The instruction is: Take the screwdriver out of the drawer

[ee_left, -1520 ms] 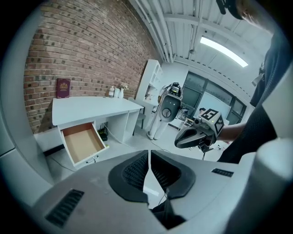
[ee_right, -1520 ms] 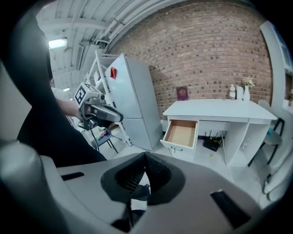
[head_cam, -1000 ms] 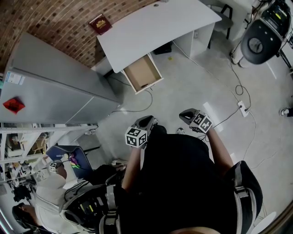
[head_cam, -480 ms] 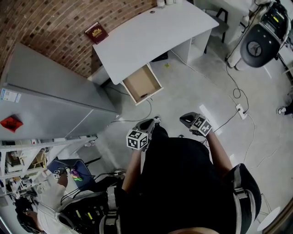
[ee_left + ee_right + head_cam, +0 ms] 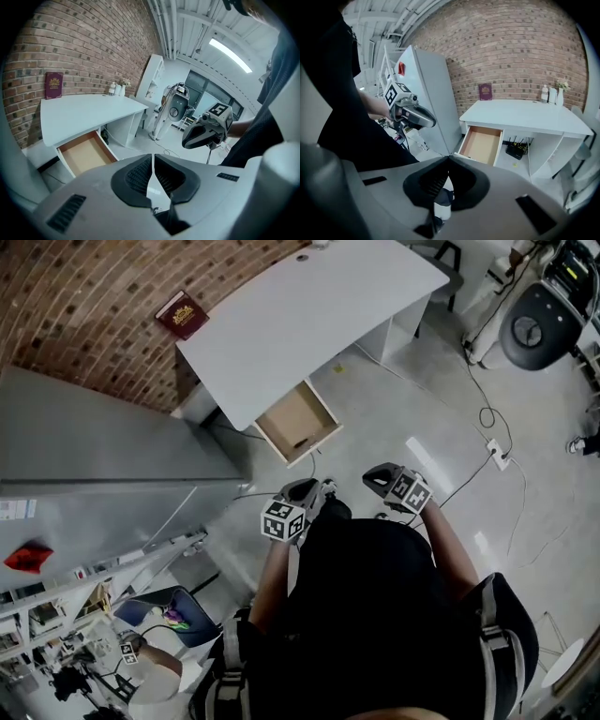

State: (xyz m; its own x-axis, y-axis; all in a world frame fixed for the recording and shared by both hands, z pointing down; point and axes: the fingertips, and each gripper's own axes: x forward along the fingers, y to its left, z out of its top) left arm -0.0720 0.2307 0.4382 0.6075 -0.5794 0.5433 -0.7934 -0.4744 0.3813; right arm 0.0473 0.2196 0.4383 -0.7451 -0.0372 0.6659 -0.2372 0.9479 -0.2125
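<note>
A white desk stands against the brick wall, its wooden drawer pulled open. A small dark item lies near the drawer's front edge, too small to tell as the screwdriver. Both grippers are held at waist height over the floor, well short of the drawer. My left gripper is shut and holds nothing; its own view shows the drawer ahead to the left. My right gripper is shut and holds nothing too, with the drawer straight ahead.
A tall grey cabinet stands left of the desk. A dark red book leans on the wall at the desk's back. Cables and a power strip lie on the floor at right, near a dark wheeled machine. Another person sits lower left.
The desk and open drawer have come nearer in the head view. Both grippers stay shut in the same pose in front of the body.
</note>
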